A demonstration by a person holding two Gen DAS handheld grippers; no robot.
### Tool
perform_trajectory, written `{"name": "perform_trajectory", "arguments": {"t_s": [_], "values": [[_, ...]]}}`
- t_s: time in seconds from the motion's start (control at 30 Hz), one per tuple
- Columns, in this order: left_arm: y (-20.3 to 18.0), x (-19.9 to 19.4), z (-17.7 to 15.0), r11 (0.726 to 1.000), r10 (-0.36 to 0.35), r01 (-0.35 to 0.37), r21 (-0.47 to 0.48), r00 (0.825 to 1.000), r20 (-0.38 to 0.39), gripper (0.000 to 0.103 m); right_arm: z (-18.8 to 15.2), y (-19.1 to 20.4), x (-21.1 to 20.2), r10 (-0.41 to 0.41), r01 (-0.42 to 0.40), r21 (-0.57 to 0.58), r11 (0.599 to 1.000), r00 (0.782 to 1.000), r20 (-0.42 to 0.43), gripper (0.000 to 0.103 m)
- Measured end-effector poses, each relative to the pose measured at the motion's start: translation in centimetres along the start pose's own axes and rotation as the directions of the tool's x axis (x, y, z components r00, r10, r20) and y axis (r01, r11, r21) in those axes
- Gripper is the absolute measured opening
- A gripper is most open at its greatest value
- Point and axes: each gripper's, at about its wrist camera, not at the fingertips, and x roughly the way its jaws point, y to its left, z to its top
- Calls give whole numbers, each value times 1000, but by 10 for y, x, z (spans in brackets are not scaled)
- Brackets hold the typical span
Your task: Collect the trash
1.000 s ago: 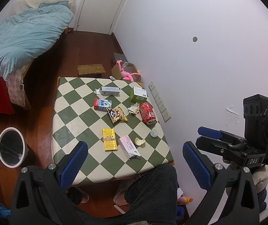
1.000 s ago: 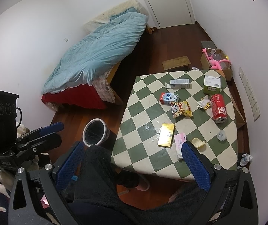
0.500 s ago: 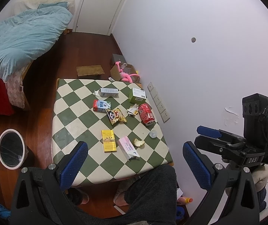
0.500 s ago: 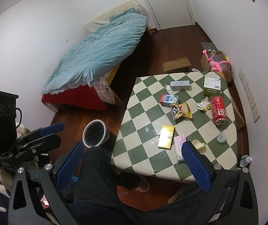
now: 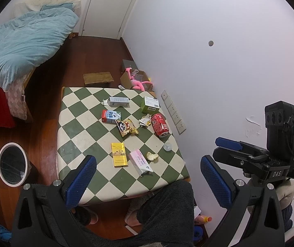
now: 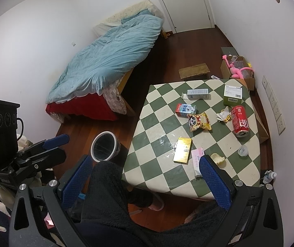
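A green-and-cream checkered table [image 5: 79, 127] [image 6: 153, 111] holds several pieces of trash: a red can [image 5: 159, 122] [image 6: 239, 121] on its side, a panda snack bag [image 5: 127, 127] [image 6: 199, 121], a yellow box [image 5: 119, 154] [image 6: 183, 149], a pink box [image 5: 139, 161], a milk carton [image 5: 111, 116] [image 6: 186, 109], a green box [image 5: 150, 105] [image 6: 232, 94]. A white-rimmed bin [image 5: 12, 164] [image 6: 104, 145] stands on the floor left of the table. My left gripper [image 5: 147, 182] and right gripper [image 6: 144, 181] are open, empty, held high above the near table edge.
A bed with a blue duvet [image 5: 21, 45] [image 6: 109, 61] fills the left. A low wooden stool [image 5: 98, 77] and a cardboard box with a pink toy [image 5: 135, 80] sit beyond the table. The white wall [image 5: 208, 72] runs along the table's right side. My knees [image 5: 163, 210] are below.
Both views have pulled back slightly and the table looks a little smaller and farther. Nothing on the table has moved. Both grippers stay open.
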Motion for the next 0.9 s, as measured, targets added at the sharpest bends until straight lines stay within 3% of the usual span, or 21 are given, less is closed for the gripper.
{"name": "perform_trajectory", "arguments": {"t_s": [0.5, 0.57, 0.63, 0.73, 0.8, 0.9], "values": [[0, -1, -1, 1000, 2, -2, 2, 1000, 2, 103, 3, 3, -1, 9, -9, -2, 1000, 1000, 4, 103], [1, -1, 1, 1000, 22, -23, 7, 1000, 6, 103, 3, 3, 0, 2, -2, 3, 1000, 1000, 7, 103], [2, 4, 2, 996, 86, -86, 15, 996, 15, 103, 5, 0, 1, -24, 23, 27, 999, 1000, 15, 103], [7, 24, 8, 969, 246, -247, 29, 968, 41, 103, 6, -11, 11, -79, 77, 62, 995, 997, 18, 103], [14, 51, 14, 929, 365, -368, 48, 929, 52, 103, 9, -24, 19, -130, 128, 88, 988, 991, 14, 103], [33, 103, 19, 884, 464, -463, 64, 886, 1, 103, 14, -55, 42, -224, 223, 147, 964, 974, -8, 103]]}}
